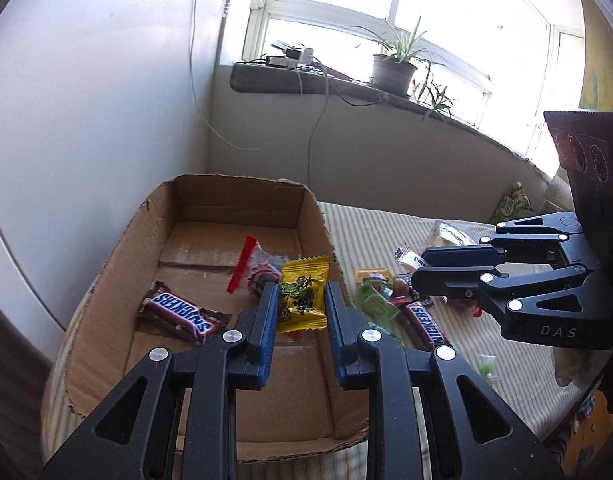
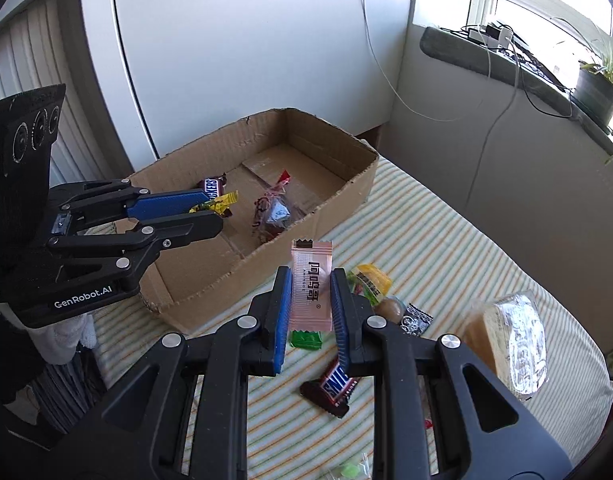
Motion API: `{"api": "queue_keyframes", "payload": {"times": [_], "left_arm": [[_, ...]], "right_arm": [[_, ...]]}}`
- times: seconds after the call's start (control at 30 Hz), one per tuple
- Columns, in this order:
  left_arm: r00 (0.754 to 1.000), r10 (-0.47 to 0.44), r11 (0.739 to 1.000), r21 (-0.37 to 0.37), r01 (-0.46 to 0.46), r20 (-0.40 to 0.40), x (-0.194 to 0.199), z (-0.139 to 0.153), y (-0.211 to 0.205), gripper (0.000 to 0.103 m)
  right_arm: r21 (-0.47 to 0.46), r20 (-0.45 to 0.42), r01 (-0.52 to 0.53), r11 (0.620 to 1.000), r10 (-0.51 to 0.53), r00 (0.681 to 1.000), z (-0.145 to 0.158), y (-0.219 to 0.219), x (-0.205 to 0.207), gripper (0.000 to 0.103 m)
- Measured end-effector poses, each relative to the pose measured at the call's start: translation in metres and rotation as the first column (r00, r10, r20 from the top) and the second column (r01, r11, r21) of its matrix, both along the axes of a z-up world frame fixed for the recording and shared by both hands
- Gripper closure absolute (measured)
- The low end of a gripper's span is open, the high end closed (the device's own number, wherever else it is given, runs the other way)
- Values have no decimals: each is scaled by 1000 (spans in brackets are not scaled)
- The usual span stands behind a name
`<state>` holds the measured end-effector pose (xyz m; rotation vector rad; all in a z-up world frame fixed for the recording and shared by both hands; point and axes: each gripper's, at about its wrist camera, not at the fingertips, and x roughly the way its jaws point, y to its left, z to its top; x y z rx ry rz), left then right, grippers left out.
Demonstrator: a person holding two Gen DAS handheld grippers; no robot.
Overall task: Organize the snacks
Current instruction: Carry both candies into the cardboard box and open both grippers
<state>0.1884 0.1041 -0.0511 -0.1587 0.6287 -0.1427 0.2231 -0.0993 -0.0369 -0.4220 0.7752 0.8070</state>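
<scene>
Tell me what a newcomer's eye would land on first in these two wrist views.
First, the two snacks held up: the left gripper is shut on a bright yellow crinkled candy packet over the shallow brown cardboard box, and the right gripper is shut on a pale pink flat sachet above the striped cloth. Next, the brown Snickers bar lying inside the box.
</scene>
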Motion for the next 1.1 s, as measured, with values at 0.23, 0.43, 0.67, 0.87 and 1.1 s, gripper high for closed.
{"api": "queue_keyframes", "payload": {"times": [0.23, 0.43, 0.67, 0.87, 1.1], "left_arm": [[998, 64, 998, -13, -64, 4, -6, -3, 25, 81], [995, 96, 995, 8, -96, -1, -9, -6, 34, 81], [992, 130, 991, 12, -130, -6, -12, -10, 44, 81], [990, 139, 990, 15, -139, -2, -13, -8, 45, 81], [989, 150, 988, 21, -150, -1, -11, -7, 44, 68]], "right_arm": [[-3, -4, -58, 998, 58, 998, -1, 33, -6, 83], [-15, -8, -96, 995, 96, 995, -5, 55, -11, 83], [-33, -18, -122, 992, 121, 992, -12, 71, -15, 83], [-39, -17, -129, 991, 128, 992, -14, 76, -16, 83], [-44, -12, -119, 992, 118, 993, -14, 74, -15, 71]]}}
